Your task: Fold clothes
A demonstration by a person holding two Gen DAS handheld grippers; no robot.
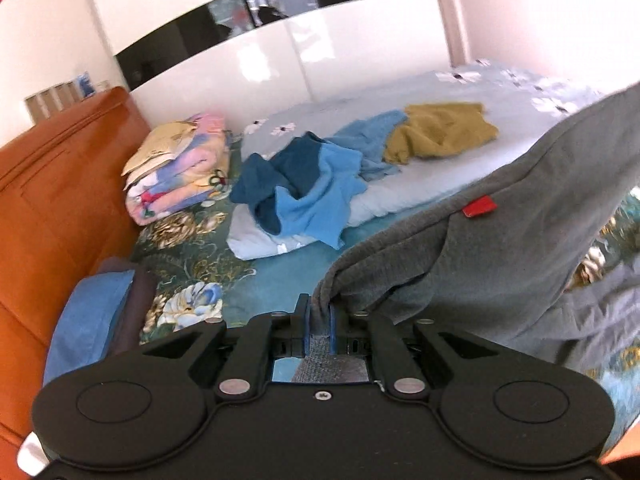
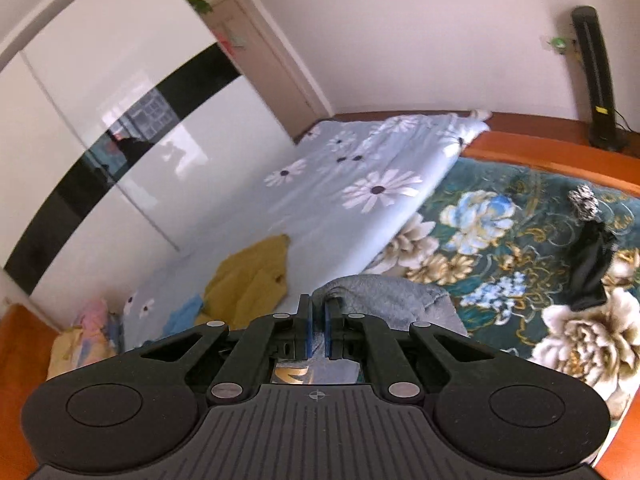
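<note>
Clearly the left tool (image 1: 319,312) is closed tight on an edge of the grey garment (image 1: 500,240), which stretches away to its right and hangs above the bed (image 1: 280,276). The right tool (image 2: 318,312) is also closed almost fully, with grey cloth pinched at its tips. I judge the step is lifting and spreading the garment. Next it calls for pulling it flat and laying it down. Farther ahead lie blue clothes (image 1: 304,188) and a mustard garment (image 1: 440,130), not yet folded.
</note>
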